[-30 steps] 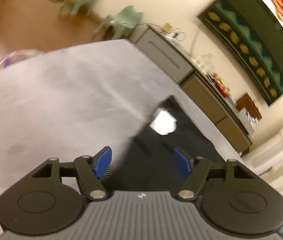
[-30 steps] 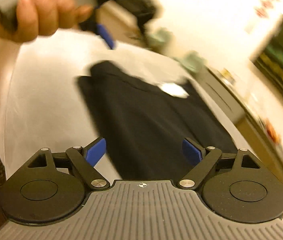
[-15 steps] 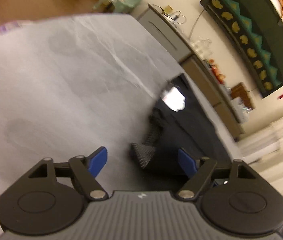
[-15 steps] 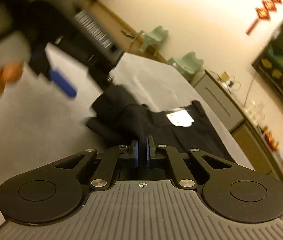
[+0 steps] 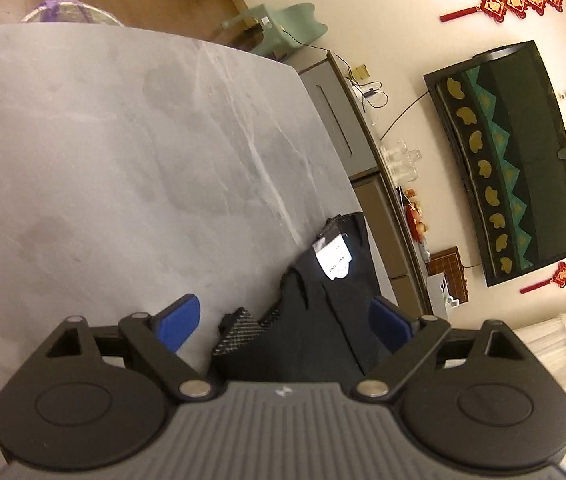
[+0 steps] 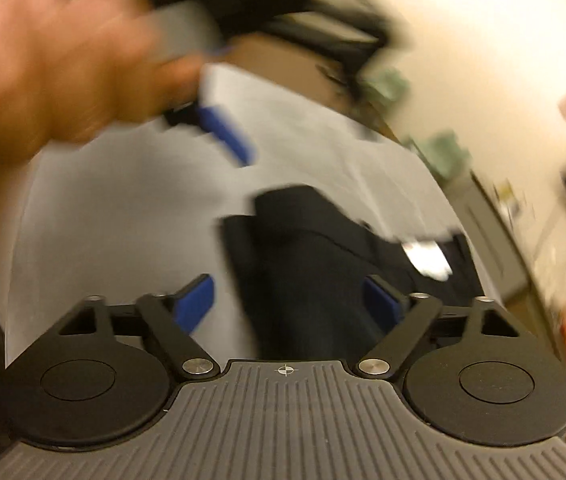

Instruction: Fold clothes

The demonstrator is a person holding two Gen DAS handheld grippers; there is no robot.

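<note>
A black garment point(image 5: 323, 320) with a white label point(image 5: 333, 258) lies bunched at the right edge of the grey marble table point(image 5: 123, 160). My left gripper point(image 5: 285, 320) hovers just over its near folds. Its jaws are opening, with cloth under the gap and neither blue pad pressing on it. In the blurred right wrist view, my right gripper point(image 6: 287, 304) also has its jaws opening, with the garment point(image 6: 315, 248) ahead and nothing gripped. A hand point(image 6: 63, 64) holds the left gripper at the upper left above the table point(image 6: 123, 220). One of its blue fingers point(image 6: 227, 136) shows.
Beyond the table's far edge stand green chairs point(image 5: 283, 28) and a grey cabinet point(image 5: 335, 120) with glassware point(image 5: 401, 160) on top. A dark wall hanging point(image 5: 523, 160) is on the right wall. A purple-lined basket point(image 5: 67, 12) sits on the floor.
My left gripper has sunk closer to the garment and its jaws have widened. My right gripper snapped shut half a second ago and stands open again, and it has swung sideways.
</note>
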